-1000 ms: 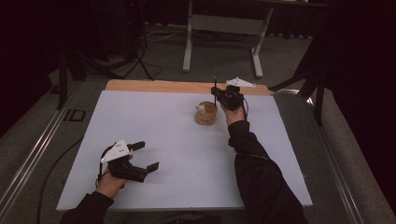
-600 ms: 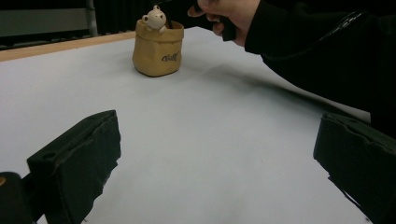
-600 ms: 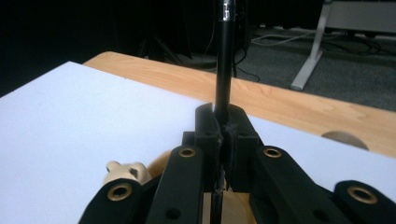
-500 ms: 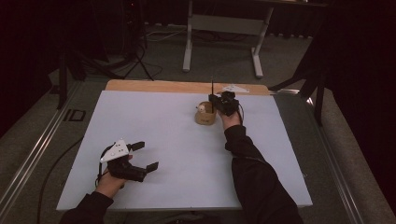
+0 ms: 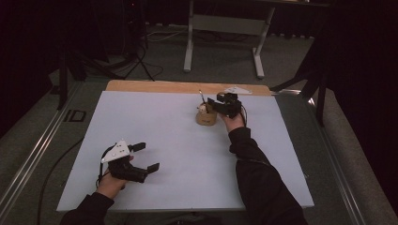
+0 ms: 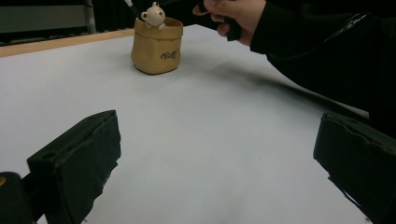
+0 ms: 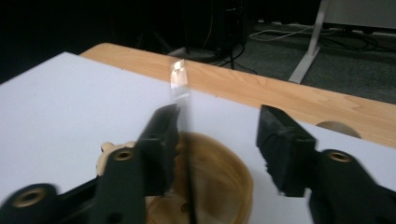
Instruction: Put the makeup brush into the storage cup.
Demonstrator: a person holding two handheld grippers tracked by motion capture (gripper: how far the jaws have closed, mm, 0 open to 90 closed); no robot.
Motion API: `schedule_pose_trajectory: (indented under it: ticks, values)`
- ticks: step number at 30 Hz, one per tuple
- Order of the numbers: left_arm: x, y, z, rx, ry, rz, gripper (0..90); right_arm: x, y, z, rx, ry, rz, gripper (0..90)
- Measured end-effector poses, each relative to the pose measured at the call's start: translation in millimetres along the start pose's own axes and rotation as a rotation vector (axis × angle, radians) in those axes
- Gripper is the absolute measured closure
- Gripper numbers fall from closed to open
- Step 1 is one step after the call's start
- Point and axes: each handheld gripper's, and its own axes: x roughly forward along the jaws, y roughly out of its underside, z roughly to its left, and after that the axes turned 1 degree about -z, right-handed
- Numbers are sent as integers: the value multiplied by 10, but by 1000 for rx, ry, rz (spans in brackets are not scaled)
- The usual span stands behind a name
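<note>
- Your right tongs (image 5: 212, 104) hover over the pot (image 5: 206, 117) at the far side of the bench (image 5: 155, 122), just right of its middle line.
- In the right gripper view the jaws stand apart over the pot's mouth. A pen (image 7: 181, 100) stands in the gap, hard against the left jaw and clear of the other. So the tongs are released, not gripping.
- The pen already sits in the pot, tip down, its top leaning up and out past the rim. From the high view it shows as a thin stick (image 5: 201, 97) rising at the pot's far-left edge.
- A small bear figure (image 6: 153, 15) peeks over the pot's rim, beside the pen.
- My read: the placing is done, or as good as done. The pen rests in the pot with no clamp on it.
- Left to do, as I judge it: lift the right tongs straight up and off without brushing the pen, since 1 jaw lies right against it.
- Your left tongs (image 5: 143, 156) rest low at the near-left of the bench, well apart from the pot. Jaws wide, nothing between them, confirmed in the left gripper view.
- No other loose item lies on the bench, so I see no second piece waiting.
- Risk worth noting: the pot looks light, and a snagged pen could tip it.
</note>
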Motion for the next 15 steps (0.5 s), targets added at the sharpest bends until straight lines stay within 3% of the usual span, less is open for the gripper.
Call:
schedule_pose_trajectory:
  ticks: [8, 9, 10, 15]
  values:
    - [3, -15, -12, -3, -1, 3, 14, -233, -110, -56, 21, -11, -23, 236]
    - [4, -19, -14, -2, -1, 3, 14, -278, -122, -67, 29, -28, -22, 175]
    - [2, -23, -16, 1, -2, 4, 14, -351, -134, -56, 7, -46, -9, 123]
    - [1, -42, -24, 1, -2, -1, 14, -507, -139, -3, -16, -67, -9, 115]
